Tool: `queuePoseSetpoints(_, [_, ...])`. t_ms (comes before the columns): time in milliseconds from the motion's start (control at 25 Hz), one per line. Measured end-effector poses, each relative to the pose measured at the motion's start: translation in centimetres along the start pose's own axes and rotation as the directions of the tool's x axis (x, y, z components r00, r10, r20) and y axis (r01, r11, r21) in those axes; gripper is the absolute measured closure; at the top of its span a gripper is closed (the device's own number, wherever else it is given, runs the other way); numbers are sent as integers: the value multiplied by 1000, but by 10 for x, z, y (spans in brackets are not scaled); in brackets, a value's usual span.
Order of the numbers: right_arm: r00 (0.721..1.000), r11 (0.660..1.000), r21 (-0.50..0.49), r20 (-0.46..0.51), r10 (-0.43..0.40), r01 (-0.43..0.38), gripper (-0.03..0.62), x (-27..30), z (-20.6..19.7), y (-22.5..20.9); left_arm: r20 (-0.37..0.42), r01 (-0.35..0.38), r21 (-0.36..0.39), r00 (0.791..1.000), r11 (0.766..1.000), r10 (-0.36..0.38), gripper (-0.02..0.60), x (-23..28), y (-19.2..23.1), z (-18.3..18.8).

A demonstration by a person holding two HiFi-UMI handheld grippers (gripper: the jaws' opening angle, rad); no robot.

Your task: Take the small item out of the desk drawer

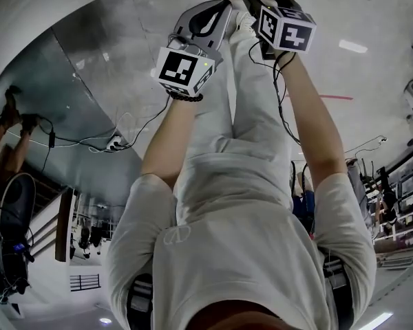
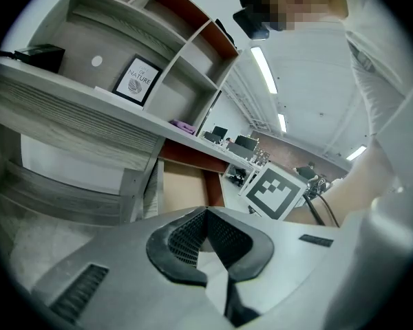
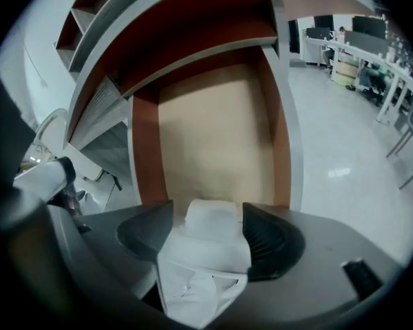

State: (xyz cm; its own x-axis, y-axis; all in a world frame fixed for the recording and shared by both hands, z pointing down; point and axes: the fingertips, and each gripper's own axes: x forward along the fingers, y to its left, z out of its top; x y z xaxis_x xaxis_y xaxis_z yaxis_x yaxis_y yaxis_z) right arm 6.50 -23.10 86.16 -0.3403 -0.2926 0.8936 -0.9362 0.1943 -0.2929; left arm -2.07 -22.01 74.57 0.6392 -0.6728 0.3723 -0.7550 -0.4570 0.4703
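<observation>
The desk drawer [image 3: 213,136] stands pulled out under the desk top [image 2: 76,108]; no small item shows on its tan floor between red-brown sides. My right gripper [image 3: 210,229] points down at it, jaws open wide. Between them shows something white [image 3: 210,218], which looks like the person's shoe and trouser leg below; neither pad touches it. My left gripper [image 2: 206,215] is shut with nothing in it. In the head view both grippers hang over the person's white trousers, the left gripper [image 1: 217,16] beside the right gripper [image 1: 268,2].
Shelves above the desk hold a framed print [image 2: 134,80] and a black box [image 2: 38,55]; a purple thing [image 2: 186,125] lies on the top. A cable and power strip [image 1: 113,141] lie on the floor. Other office desks [image 3: 358,53] stand beyond.
</observation>
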Motion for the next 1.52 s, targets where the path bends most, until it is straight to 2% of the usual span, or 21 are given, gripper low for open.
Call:
queuePoseSetpoints(360, [997,1000,-10,-73,-25,24,275,13,-11,2,2,11,-16,1000,1000,-11,583,-5,0,-8])
queuePoseSetpoints(1200, [989,995,-49,-117,-90,85,276,29,-14,-6,5,13,-34,1000,999,-13,583,2,6,-14])
queuePoseSetpoints(1240, [989,995,-54,-118,-94,89,279,30,-13,-7,5,12,-35,1000,999,-12,583,2,7,-13])
queuePoseSetpoints(1280, [988,994,-59,-119,-100,93,311,30,-13,-8,4,11,-36,1000,999,-10,583,3,8,-13])
queuePoseSetpoints(1520, [986,992,-71,-122,-114,106,326,31,-17,-8,3,1,-41,1000,999,-1,583,-2,10,-18])
